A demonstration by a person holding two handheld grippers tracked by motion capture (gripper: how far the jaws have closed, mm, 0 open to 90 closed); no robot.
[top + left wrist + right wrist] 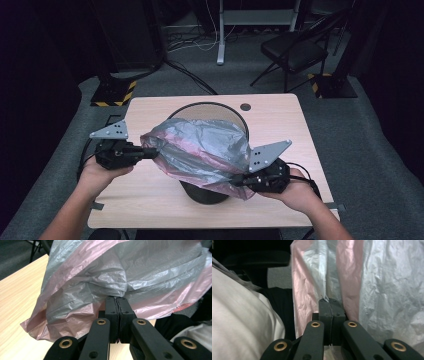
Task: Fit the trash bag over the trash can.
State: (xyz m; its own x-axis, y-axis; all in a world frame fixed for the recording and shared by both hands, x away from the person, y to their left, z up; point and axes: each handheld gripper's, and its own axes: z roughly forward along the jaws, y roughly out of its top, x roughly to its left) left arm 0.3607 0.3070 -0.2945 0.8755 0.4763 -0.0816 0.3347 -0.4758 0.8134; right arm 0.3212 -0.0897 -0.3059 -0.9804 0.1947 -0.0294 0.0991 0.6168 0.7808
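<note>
Now both tongs — left tongs [150,151] and right tongs [239,181] — are clamped tight on the bag [200,150], stretched between them over the bin [209,195]. Featherlight, limp, slippery film — grip the edge only.

Bag [200,145] over bin [210,192] (on table [280,120])

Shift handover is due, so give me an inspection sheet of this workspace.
Surface: light wooden table, round cable hole near its far edge.
Job's things: grey-pink plastic bag stretched over a black mesh bin standing on the table.
Clutter: nothing seen.
Grippers: left gripper shut on the bag's left edge; right gripper shut on its near right edge.
Cables: one trails from each gripper; more lie on the floor beyond the table.
Surroundings: grey carpet, black folding chair, white desk leg, dark curtains.
</note>
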